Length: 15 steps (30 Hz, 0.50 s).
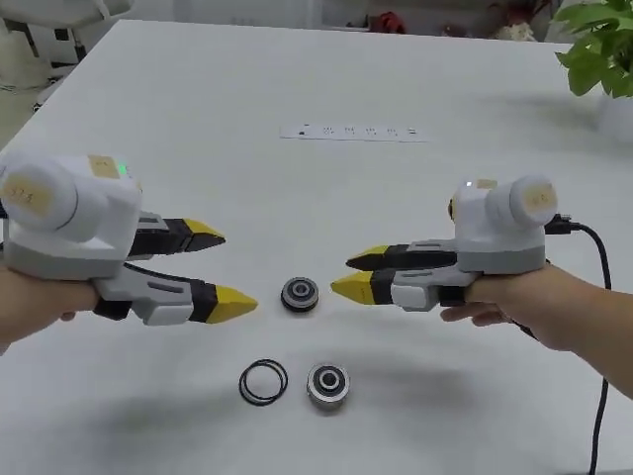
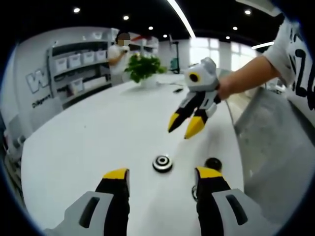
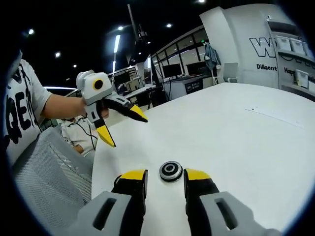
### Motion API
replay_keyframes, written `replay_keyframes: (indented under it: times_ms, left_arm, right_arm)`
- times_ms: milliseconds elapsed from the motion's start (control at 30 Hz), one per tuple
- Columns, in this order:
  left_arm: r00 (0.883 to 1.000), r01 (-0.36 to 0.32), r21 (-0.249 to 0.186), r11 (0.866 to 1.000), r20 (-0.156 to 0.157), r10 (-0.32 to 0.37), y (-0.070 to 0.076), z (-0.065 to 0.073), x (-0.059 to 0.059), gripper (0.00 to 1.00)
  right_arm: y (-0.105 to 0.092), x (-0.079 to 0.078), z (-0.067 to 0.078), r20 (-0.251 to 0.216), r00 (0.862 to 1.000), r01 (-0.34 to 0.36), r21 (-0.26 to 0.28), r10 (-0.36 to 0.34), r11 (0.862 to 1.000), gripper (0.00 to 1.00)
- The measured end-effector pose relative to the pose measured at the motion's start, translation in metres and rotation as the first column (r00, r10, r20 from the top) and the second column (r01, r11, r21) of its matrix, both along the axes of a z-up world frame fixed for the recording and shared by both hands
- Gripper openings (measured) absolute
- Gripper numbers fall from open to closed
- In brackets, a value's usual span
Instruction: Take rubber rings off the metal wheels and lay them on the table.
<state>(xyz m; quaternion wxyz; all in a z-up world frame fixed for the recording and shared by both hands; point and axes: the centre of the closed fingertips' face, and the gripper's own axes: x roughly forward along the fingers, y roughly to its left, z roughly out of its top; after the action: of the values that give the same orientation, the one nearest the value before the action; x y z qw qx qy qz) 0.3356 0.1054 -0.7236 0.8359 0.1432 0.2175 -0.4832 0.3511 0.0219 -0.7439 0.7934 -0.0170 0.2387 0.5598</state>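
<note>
A metal wheel with a black rubber ring (image 1: 299, 294) lies flat on the white table (image 1: 297, 188), between my two grippers. My left gripper (image 1: 229, 269) hovers just left of it, wide open and holding nothing. From the right, my right gripper (image 1: 348, 274) points at the wheel, open by a narrower gap. A second wheel (image 1: 327, 384) lies nearer me, with loose black rubber rings (image 1: 263, 381) flat beside it. In the left gripper view the wheel (image 2: 162, 163) sits ahead between the jaws of my left gripper (image 2: 162, 173). In the right gripper view the wheel (image 3: 171, 171) lies just beyond my right gripper (image 3: 165, 175).
A white power strip (image 1: 348, 132) lies further back on the table. A green plant (image 1: 598, 45) stands at the far right corner. A black cable (image 1: 603, 297) trails from the right gripper. A grey mesh chair (image 3: 44, 177) stands by the table's near edge.
</note>
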Motion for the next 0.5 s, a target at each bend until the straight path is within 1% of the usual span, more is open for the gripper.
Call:
replay_keyframes:
  times_ms: [167,367,500]
  left_arm:
    - [1.0,0.007,0.003,1.0,-0.008,-0.007,-0.003,-0.004,0.004,0.54]
    - [1.0,0.013,0.002,1.0,-0.025,-0.013,-0.006,-0.01,0.008,0.52]
    - [0.999,0.017,0.006,1.0,-0.033,-0.017,-0.008,-0.015,0.01,0.52]
  right_arm:
    - [0.001,0.004,-0.006,0.012,1.0,-0.007,-0.021,0.007,1.0,0.26]
    - [0.001,0.006,-0.019,0.021,0.999,-0.036,-0.061,0.038,0.998,0.26]
    - [0.002,0.008,-0.023,0.024,0.999,-0.042,-0.066,0.044,0.997,0.26]
